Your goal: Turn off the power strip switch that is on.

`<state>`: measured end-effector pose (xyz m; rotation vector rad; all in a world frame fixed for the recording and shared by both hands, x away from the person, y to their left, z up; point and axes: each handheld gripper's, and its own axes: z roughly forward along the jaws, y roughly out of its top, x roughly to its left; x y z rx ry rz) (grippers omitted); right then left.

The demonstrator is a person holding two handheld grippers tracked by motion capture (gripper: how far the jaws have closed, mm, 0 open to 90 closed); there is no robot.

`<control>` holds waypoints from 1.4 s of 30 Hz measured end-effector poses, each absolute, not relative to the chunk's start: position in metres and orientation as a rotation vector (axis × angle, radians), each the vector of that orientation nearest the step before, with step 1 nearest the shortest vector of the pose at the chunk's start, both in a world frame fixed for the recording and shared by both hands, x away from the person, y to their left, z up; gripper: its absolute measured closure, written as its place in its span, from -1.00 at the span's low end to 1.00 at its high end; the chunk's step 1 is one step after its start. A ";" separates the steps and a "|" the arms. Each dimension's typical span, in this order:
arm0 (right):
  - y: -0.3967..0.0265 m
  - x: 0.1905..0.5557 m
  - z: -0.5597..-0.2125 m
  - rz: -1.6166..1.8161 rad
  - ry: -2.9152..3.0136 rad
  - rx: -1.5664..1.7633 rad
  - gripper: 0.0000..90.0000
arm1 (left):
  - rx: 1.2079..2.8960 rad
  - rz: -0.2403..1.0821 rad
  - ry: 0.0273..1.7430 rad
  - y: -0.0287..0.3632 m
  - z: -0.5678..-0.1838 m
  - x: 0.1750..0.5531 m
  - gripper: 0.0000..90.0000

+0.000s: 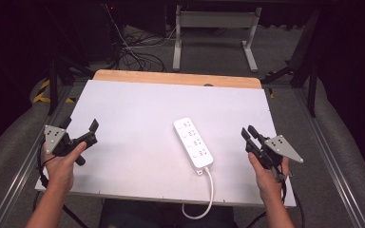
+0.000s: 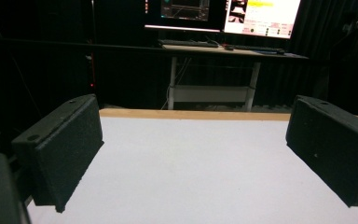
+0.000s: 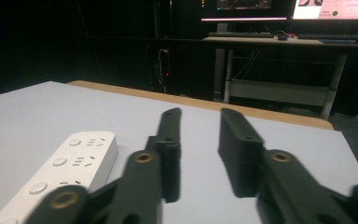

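Note:
A white power strip lies flat near the middle of the white tabletop, with its cable running over the front edge. My left gripper hovers at the left side of the table, well away from the strip. Its jaws stand wide apart around bare tabletop in the left gripper view. My right gripper is to the right of the strip and apart from it. Its jaws are a narrow gap apart and hold nothing. The power strip lies to their left.
A wooden strip edges the table's far side. Beyond it are a white desk frame and loose floor cables. Monitors sit on a far desk. Metal rails run along both table sides.

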<state>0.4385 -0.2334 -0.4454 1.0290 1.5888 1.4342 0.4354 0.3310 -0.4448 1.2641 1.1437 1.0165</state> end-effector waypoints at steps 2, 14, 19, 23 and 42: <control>-0.234 0.437 -0.443 1.434 1.586 1.030 0.90 | 1.264 1.016 1.143 0.331 -0.445 0.436 -0.91; -0.225 0.440 -0.431 1.456 1.734 1.063 1.00 | 1.267 1.018 1.142 0.331 -0.445 0.435 -0.91; -0.210 0.444 -0.427 1.465 1.805 1.035 1.00 | 1.265 1.018 1.145 0.332 -0.445 0.435 -0.90; -0.193 0.449 -0.427 1.487 1.886 1.005 1.00 | 1.266 1.018 1.146 0.331 -0.445 0.435 -0.90; -0.120 0.460 -0.457 1.236 2.416 0.858 1.00 | 1.268 1.025 1.147 0.333 -0.445 0.433 -0.90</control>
